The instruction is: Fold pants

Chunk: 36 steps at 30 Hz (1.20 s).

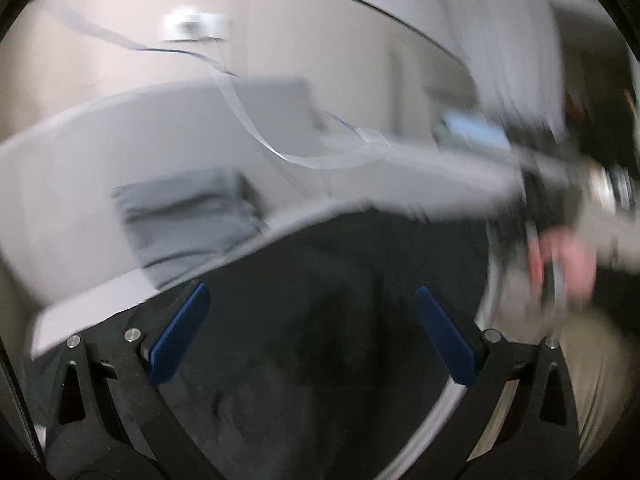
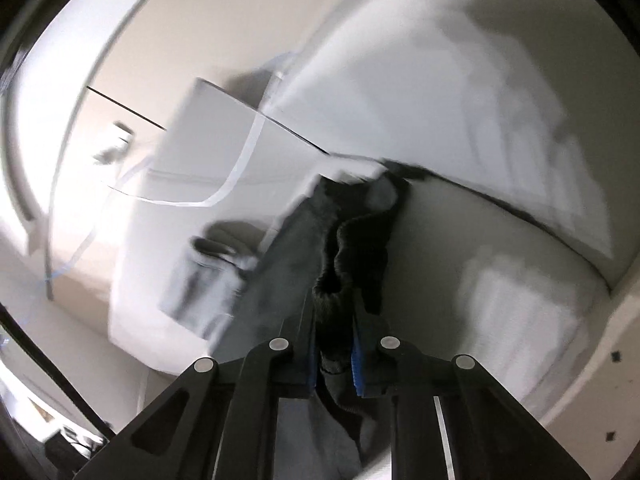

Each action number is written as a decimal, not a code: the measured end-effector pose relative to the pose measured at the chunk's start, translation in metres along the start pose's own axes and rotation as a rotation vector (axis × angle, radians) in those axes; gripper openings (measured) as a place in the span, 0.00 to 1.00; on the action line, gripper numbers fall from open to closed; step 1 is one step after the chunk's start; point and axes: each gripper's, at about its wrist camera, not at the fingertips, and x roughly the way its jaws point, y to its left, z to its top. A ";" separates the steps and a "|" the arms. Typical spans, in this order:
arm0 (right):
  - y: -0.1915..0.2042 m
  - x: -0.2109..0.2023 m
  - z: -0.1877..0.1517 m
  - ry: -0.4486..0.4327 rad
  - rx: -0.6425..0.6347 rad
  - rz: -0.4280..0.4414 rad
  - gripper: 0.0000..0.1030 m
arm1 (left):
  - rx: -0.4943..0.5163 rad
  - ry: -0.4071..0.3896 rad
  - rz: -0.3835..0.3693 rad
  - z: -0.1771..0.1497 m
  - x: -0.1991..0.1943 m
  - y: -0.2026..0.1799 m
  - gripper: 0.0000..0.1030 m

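Dark pants (image 1: pixel 320 300) fill the lower middle of the left wrist view, lying over the white table (image 1: pixel 80 200). My left gripper (image 1: pixel 312 304) is open just above them, its blue pads (image 1: pixel 180 332) wide apart with nothing between them. In the right wrist view my right gripper (image 2: pixel 334 344) is shut on a bunched fold of the dark pants (image 2: pixel 352 240), which hang and stretch away from the fingers toward the table's far edge. The right gripper and the hand holding it show blurred at the right of the left wrist view (image 1: pixel 560 216). Both views are motion blurred.
A folded grey garment (image 1: pixel 188 220) lies on the table to the left of the pants; it also shows in the right wrist view (image 2: pixel 208 276). A white cable (image 1: pixel 256 128) curves across the table behind. The wall (image 1: pixel 320 40) stands beyond.
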 end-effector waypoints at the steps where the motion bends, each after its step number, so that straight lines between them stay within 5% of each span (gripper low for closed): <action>1: 0.004 -0.001 0.003 -0.011 0.011 0.030 0.13 | 0.062 0.044 -0.020 -0.010 0.008 -0.016 0.99; 7: 0.024 -0.001 0.011 -0.036 0.075 0.153 0.13 | 0.392 0.276 -0.214 -0.079 0.041 -0.108 0.99; 12: 0.033 0.000 0.021 -0.064 0.115 0.223 0.13 | 0.329 0.383 -0.199 -0.100 0.068 -0.097 0.93; 14: 0.032 -0.001 0.022 -0.070 0.136 0.246 0.13 | 0.264 0.427 -0.217 -0.102 0.079 -0.085 0.76; 16: 0.030 -0.002 0.023 -0.074 0.141 0.251 0.13 | 0.240 0.484 -0.214 -0.103 0.089 -0.079 0.08; 17: 0.029 -0.001 0.024 -0.075 0.140 0.247 0.13 | 0.237 0.507 -0.204 -0.104 0.091 -0.074 0.01; 22: 0.023 0.000 0.025 -0.079 0.103 0.203 0.13 | 0.289 0.465 -0.191 -0.101 0.077 -0.074 0.00; 28: 0.020 -0.012 0.018 -0.105 -0.022 0.094 0.13 | 0.467 0.408 -0.107 -0.086 0.060 -0.088 0.00; 36: 0.039 -0.013 0.026 -0.149 -0.091 0.058 0.12 | 0.430 0.264 0.063 -0.033 0.040 -0.058 0.00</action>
